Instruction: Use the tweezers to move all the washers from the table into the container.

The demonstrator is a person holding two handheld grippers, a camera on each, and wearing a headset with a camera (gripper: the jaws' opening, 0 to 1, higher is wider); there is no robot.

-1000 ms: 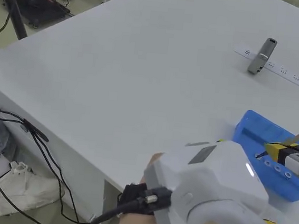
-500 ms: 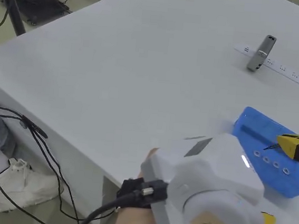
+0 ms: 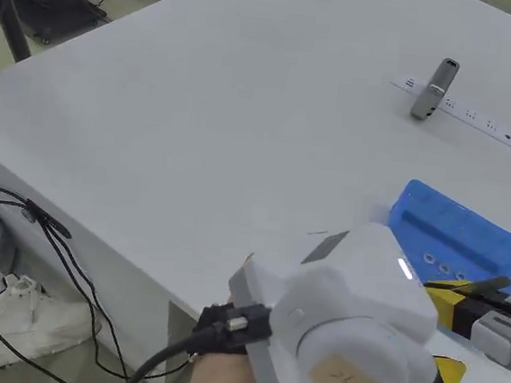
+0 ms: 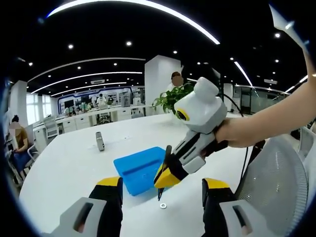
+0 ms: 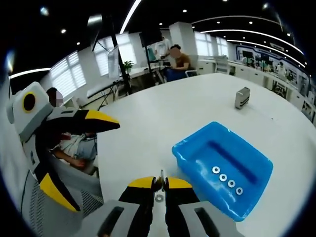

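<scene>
Having drawn back off the blue container [image 5: 193, 144], where four washers [image 5: 223, 177] lie in a row, the right claw [image 5: 159, 182] clamps the tweezers [image 4: 159, 191] above one washer [image 5: 159, 198] on the white tabletop [image 5: 163, 113], the left claw [image 4: 163, 182] gaping, a lit open-plan office [image 4: 98, 98] around.

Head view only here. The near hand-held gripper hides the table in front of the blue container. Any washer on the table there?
Observer: Yes. The right gripper view shows one washer on the table, just outside the blue container.
Operator: Where are the tweezers?
Observer: Clamped in the right hand-held gripper. In the left gripper view the tweezers point down, tip right beside that washer. I cannot tell whether they touch.
Operator: Left one carrying anything?
Observer: No. The left hand-held gripper has its jaws wide apart and holds nothing.
</scene>
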